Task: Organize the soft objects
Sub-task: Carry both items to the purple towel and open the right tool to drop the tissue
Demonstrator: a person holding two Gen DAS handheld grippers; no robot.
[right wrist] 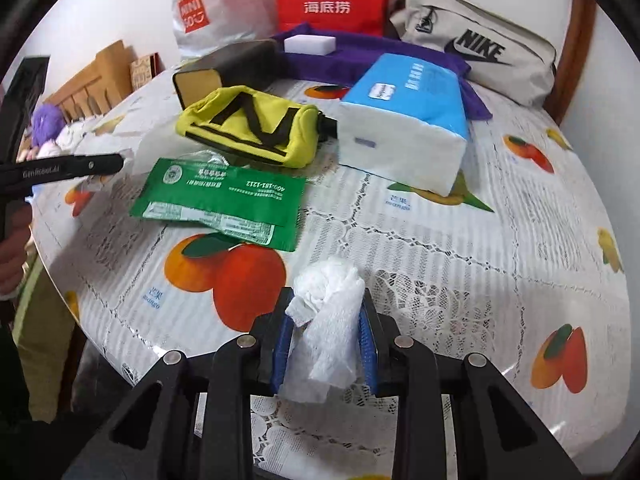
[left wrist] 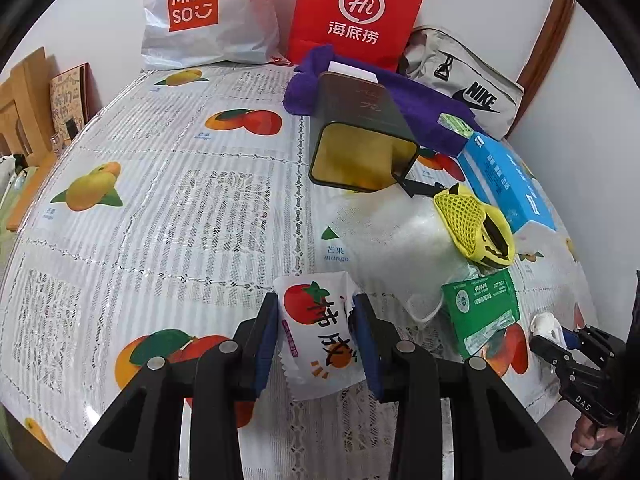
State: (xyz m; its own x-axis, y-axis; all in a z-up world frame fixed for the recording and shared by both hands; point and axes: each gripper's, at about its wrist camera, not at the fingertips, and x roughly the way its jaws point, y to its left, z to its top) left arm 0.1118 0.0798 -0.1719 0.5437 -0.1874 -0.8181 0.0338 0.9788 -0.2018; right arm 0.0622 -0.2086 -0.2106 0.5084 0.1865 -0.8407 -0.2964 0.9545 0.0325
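My left gripper point(left wrist: 316, 304) is shut on a white snack packet point(left wrist: 320, 340) printed with a red persimmon, held just above the fruit-print tablecloth point(left wrist: 160, 200). In the right wrist view my right gripper point(right wrist: 326, 300) is shut on a crumpled white tissue point(right wrist: 328, 320), its blue pads pressing both sides. That same gripper point(left wrist: 548, 336) shows at the right edge of the left wrist view. A green packet point(right wrist: 224, 204), a yellow pouch point(right wrist: 256, 124) and a blue tissue pack point(right wrist: 404, 120) lie on the table.
A dark tin box point(left wrist: 360, 136) lies on its side, open end facing me, partly on a purple towel point(left wrist: 420, 100). A clear plastic bag point(left wrist: 392, 232) sits by the pouch. Miniso bag point(left wrist: 200, 12), red paper bag point(left wrist: 356, 12) and Nike bag point(left wrist: 472, 84) line the wall.
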